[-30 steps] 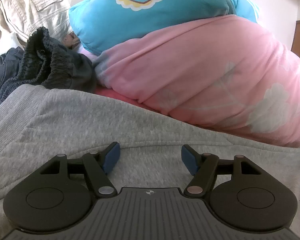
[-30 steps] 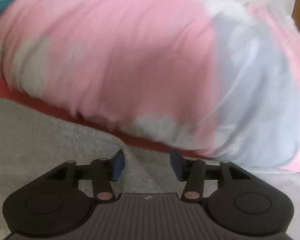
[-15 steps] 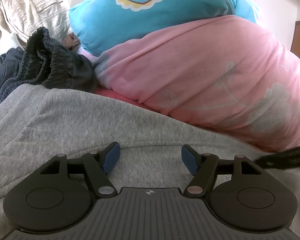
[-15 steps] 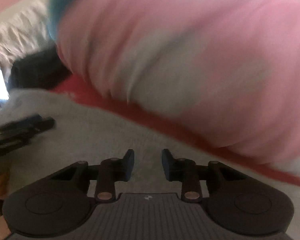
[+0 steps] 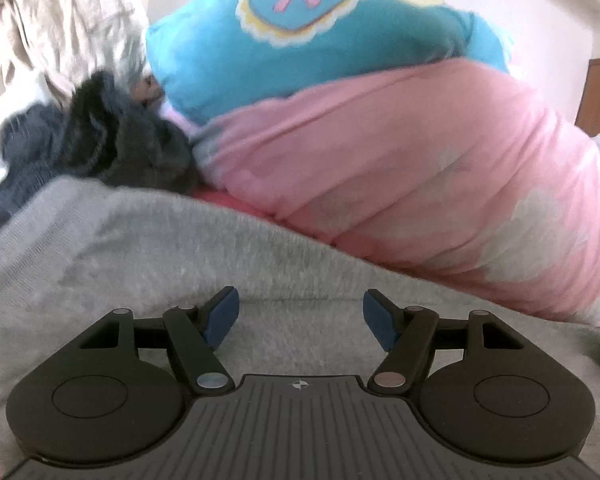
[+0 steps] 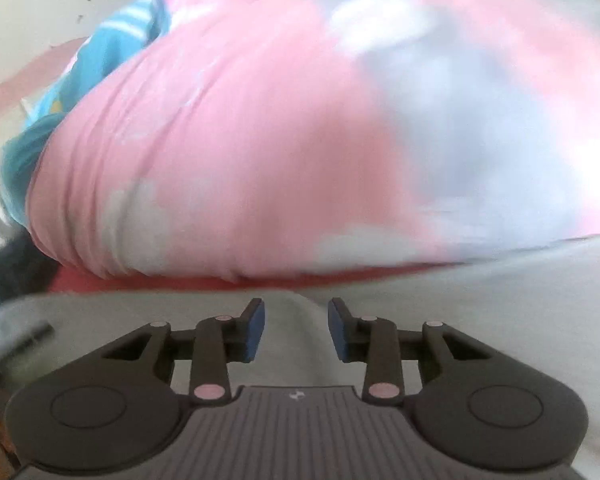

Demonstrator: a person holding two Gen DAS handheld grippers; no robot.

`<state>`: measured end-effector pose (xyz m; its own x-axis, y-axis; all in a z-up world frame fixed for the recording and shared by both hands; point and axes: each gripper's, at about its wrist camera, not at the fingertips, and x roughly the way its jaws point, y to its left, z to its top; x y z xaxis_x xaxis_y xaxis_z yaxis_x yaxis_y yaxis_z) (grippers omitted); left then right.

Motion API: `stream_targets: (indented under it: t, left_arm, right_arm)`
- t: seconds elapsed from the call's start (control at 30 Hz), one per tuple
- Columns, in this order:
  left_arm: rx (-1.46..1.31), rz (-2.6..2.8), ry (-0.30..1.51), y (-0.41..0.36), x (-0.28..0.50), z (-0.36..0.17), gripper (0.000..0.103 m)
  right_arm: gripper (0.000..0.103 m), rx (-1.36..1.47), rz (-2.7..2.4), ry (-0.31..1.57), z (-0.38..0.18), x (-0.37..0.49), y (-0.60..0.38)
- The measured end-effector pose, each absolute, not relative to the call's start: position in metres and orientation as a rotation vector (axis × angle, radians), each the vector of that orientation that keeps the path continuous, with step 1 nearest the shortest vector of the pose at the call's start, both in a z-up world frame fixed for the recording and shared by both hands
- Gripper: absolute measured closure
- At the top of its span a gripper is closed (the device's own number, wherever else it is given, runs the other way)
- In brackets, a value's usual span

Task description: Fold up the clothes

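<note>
Both tongs, left (image 5: 299, 316) and right (image 6: 296, 326), hover spread apart, gripping nothing, over soft grey knit garment (image 5: 148, 256) beside bulky pink duvet (image 5: 420, 168).

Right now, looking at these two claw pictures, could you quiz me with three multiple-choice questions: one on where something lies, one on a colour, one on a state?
1. The dark crumpled garment lies where?
A. left of the pink quilt
B. on top of it
C. between the claw's fingers

2. The soft knit cloth under the left claw is:
A. green
B. grey
C. yellow

3. The right claw is:
A. shut on cloth
B. open, empty
C. out of view

Answers: A, it sits left of the pink quilt; B, plain grey knit; B, fingers apart, nothing between.
</note>
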<state>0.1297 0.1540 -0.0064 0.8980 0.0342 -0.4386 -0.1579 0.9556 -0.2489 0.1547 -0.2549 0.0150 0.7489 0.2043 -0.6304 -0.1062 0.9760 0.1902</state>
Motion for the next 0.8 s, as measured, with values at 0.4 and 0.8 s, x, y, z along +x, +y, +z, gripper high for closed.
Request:
stream_targets:
  t: [0.4,0.8]
  left_arm:
    - [-0.125,-0.093,0.465,0.076,0.165,0.016,0.030]
    - [-0.194,-0.051,0.559,0.080,0.185,-0.019,0.031]
  right_arm:
    - [0.060,-0.085,0.058,0.751,0.009,-0.009,-0.261]
    - [0.099,-0.429,-0.029,0.789,-0.044,-0.019,-0.227]
